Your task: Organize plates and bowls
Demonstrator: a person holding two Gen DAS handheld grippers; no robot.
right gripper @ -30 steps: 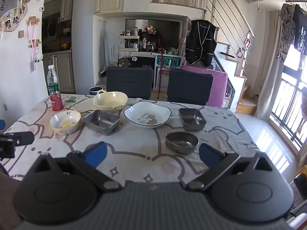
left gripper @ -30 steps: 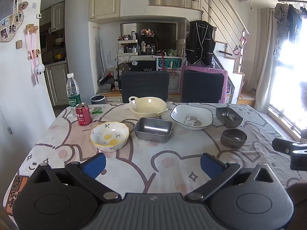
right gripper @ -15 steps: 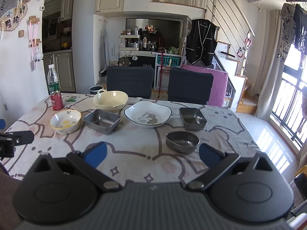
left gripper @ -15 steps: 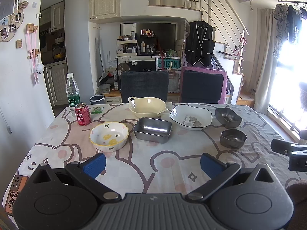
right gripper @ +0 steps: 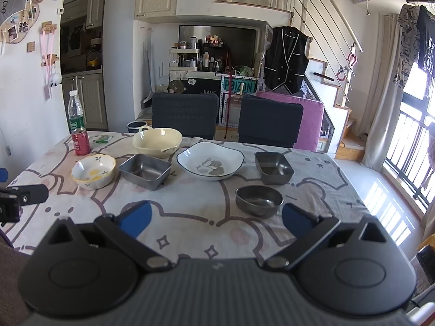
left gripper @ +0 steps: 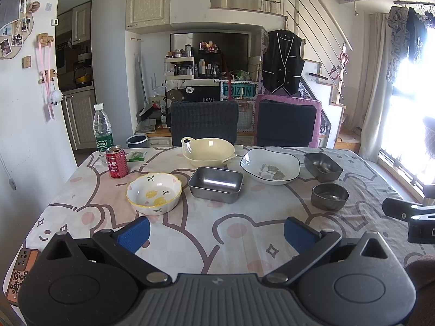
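Several dishes stand apart on the table: a flowered bowl with lemon print (left gripper: 154,197) (right gripper: 93,171), a cream handled bowl (left gripper: 208,152) (right gripper: 157,142), a steel rectangular tray (left gripper: 215,184) (right gripper: 145,171), a white plate with a leaf print (left gripper: 270,166) (right gripper: 210,160), a square steel dish (left gripper: 322,166) (right gripper: 273,167) and a round steel bowl (left gripper: 329,196) (right gripper: 258,200). My left gripper (left gripper: 216,233) is open and empty above the near table edge. My right gripper (right gripper: 216,221) is open and empty, just before the round steel bowl.
A red milk can (left gripper: 116,162) and a water bottle (left gripper: 103,131) stand at the far left corner. Two dark chairs (left gripper: 204,122) face the far side. A phone (left gripper: 20,273) lies at the near left corner. The cartoon tablecloth (left gripper: 206,233) covers the table.
Both grippers have barely shifted; the dishes sit slightly nearer in the right wrist view. Nothing was taken hold of or let go.
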